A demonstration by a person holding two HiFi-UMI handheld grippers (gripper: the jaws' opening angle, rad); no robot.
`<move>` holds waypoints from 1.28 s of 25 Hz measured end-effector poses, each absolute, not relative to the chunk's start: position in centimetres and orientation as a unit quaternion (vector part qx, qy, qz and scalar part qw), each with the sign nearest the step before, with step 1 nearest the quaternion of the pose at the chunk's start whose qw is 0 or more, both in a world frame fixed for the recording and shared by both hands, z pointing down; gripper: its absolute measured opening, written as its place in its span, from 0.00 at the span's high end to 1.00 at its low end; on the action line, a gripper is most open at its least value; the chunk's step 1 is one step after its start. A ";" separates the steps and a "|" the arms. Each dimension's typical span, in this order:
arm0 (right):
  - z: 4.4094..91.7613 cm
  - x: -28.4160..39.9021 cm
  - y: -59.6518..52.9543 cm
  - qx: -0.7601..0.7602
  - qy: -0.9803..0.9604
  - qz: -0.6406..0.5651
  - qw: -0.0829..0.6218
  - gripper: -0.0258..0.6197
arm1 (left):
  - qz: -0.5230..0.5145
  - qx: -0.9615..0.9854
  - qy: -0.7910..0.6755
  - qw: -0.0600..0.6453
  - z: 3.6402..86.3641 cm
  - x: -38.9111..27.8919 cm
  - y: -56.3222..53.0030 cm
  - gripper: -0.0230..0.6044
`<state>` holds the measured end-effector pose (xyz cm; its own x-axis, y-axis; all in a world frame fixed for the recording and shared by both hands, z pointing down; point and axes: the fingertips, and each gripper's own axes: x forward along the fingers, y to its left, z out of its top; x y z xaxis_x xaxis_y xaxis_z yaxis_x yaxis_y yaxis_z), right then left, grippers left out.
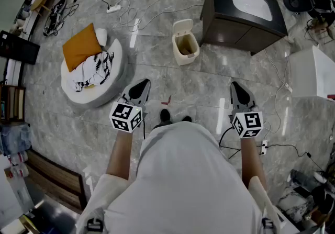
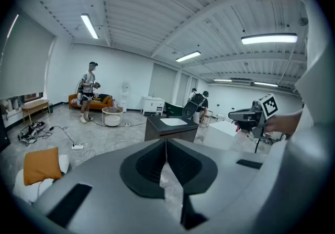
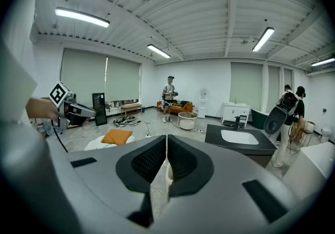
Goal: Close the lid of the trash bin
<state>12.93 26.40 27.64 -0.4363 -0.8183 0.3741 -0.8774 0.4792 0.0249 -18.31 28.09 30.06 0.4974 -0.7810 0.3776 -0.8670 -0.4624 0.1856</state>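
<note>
Open lab hall: strip lights (image 3: 81,17), floor cables (image 1: 128,18), freestanding sink cabinet (image 1: 243,15).

My shirt (image 1: 183,175) hides most of my shoes (image 1: 165,117); what lies inside the trash bin (image 1: 187,59) is too small to tell.

- The bin (image 1: 183,59) stands on the floor (image 1: 209,78), just left of the sink cabinet (image 1: 235,33).
- A pillow (image 1: 81,47) lies on the round bed (image 1: 102,94), well left of the bin.
</note>
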 end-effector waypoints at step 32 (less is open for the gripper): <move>28.7 9.3 27.4 0.543 -0.813 0.093 0.191 0.91 | 0.125 0.867 -0.445 0.187 31.8 -21.9 27.5 0.93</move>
